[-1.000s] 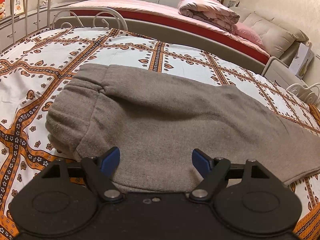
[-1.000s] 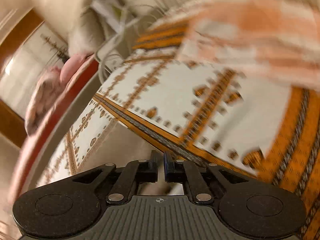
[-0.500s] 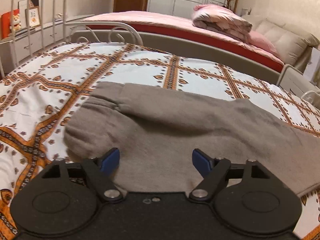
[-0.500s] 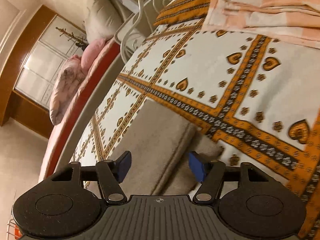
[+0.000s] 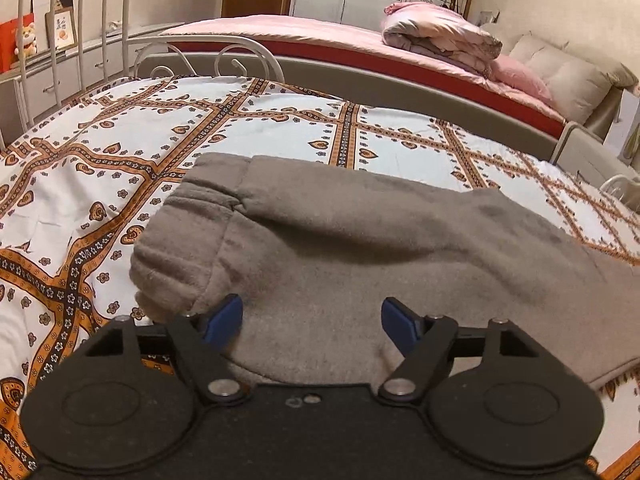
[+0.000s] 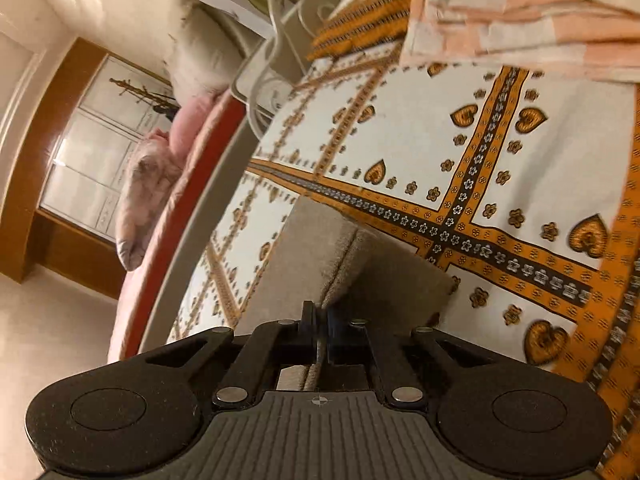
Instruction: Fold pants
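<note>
Grey fleece pants [image 5: 340,248] lie folded lengthwise on the patterned bedspread [image 5: 120,168], waistband at the left, legs running off to the right. My left gripper [image 5: 312,320] is open and empty, its blue pads hovering over the near edge of the pants by the waistband. In the right wrist view my right gripper [image 6: 320,328] is shut on the edge of the pants' leg end [image 6: 352,256], which lies on the bedspread [image 6: 500,152].
A white metal bed frame [image 5: 192,56] stands at the far left. A second bed with pink bedding and a rolled quilt [image 5: 440,40] lies beyond. Folded peach cloth [image 6: 520,12] sits on the bedspread past the pant leg end.
My right gripper opened half a second ago and has now closed on the pant leg end. My left gripper stayed open and drew back slightly from the waistband.
</note>
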Tool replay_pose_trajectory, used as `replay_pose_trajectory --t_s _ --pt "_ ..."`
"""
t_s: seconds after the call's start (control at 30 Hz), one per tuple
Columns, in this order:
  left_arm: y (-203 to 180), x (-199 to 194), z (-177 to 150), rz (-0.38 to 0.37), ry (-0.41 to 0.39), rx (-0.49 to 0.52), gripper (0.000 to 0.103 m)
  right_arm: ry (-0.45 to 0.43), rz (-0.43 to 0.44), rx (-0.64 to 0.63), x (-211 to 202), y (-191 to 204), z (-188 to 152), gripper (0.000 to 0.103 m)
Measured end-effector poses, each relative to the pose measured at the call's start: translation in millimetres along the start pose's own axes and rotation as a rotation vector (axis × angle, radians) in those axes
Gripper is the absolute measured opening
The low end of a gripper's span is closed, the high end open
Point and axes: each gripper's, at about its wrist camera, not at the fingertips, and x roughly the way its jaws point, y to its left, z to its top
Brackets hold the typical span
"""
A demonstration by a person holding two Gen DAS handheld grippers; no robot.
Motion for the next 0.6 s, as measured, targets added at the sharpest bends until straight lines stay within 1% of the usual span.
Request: replay_pose_trajectory --t_s 0.07,0.13,0.17,0.2,0.27,0.3,0.33,0.4,0.43,0.47,0.53,0.6 --pt "0.5 0.4 -0.1 -0.004 0.001 0.005 0.069 0.022 -0.046 0.001 4.6 -5.8 0.6 0.005" --pt "-0.2 0.4 -0.7 -0.003 0.004 0.016 0.069 0.087 -0.135 0.015 23.3 -21.4 -0.6 0.005" --pt "-0.3 0.1 -1.0 -0.003 0.005 0.017 0.069 0.1 -0.134 0.019 28.9 -26.4 -0.6 0.005" --pt "0.4 -0.4 -1.2 -0.005 0.006 0.014 0.069 0.099 -0.114 0.024 29.8 -29.3 1.6 0.005" --pt "2.0 -4.4 -1.1 -0.011 0.0 0.003 0.069 0.097 -0.094 0.038 23.7 -31.7 2.1 0.008" --pt "2.8 -7.8 -0.5 -0.013 -0.009 -0.002 0.069 0.1 -0.082 0.046 18.1 -32.0 1.5 0.015" --pt "4.2 -13.9 -0.1 -0.012 -0.032 -0.007 0.07 0.097 -0.075 0.041 11.1 -32.0 1.0 0.017" --pt "9.0 -23.2 0.7 -0.014 -0.072 -0.017 0.07 0.079 -0.106 0.011 0.5 -30.0 2.5 0.025" --pt "11.8 -26.6 0.7 -0.017 -0.084 -0.027 0.071 0.076 -0.12 0.02 -1.1 -32.6 3.4 0.029" --pt "14.8 -29.9 0.6 -0.002 -0.099 -0.04 0.072 0.085 -0.138 0.033 3.3 -33.8 4.4 0.046" --pt "22.2 -34.3 0.7 0.047 -0.118 -0.066 0.073 0.086 -0.118 0.053 7.0 -39.9 4.5 0.048" --pt "35.3 -38.1 0.4 0.061 -0.123 -0.137 0.072 0.08 -0.102 0.05 10.2 -37.5 5.8 0.053"
